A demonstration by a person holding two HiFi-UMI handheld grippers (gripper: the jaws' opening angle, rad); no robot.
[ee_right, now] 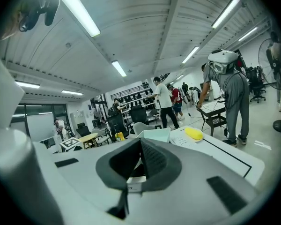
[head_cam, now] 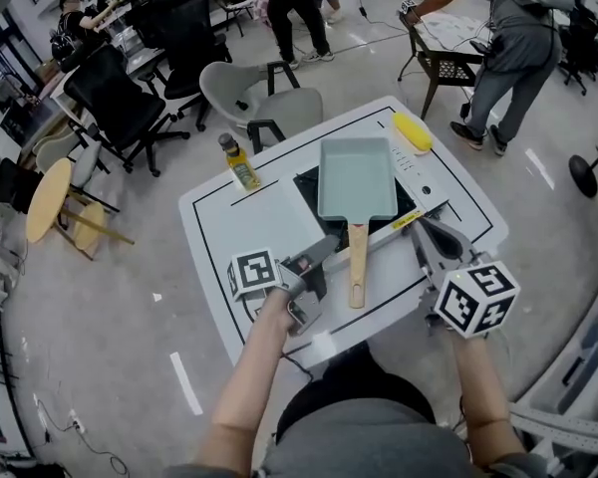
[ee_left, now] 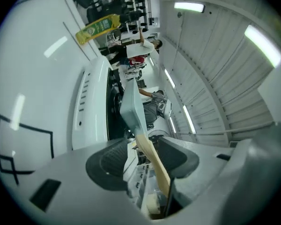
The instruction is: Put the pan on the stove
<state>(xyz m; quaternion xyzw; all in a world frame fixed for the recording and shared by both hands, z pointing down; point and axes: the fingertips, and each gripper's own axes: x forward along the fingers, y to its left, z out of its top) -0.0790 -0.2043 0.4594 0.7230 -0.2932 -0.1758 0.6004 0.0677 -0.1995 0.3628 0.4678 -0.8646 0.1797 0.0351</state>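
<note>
Pan point(head_cam: 357, 177) is seated on stove point(head_cam: 307, 186); its handle point(head_cam: 357, 267) is straddled by left gripper's point(head_cam: 322, 267) wide fingers; right gripper's point(head_cam: 417, 230) fingers are clamped together, empty.

Bottle point(head_cam: 240, 162) and yellow object point(head_cam: 412, 132) rest on table point(head_cam: 234, 222).

This was a large open lab hall. Black office chairs point(head_cam: 115, 108) stood on a grey polished floor point(head_cam: 105, 312), and several people point(head_cam: 508, 58) worked further back. Long tube lights point(ee_right: 77, 11) hung under a ribbed ceiling point(ee_right: 145, 32). The white table point(head_cam: 269, 217) in front carried black marked-out lines on its top.
</note>
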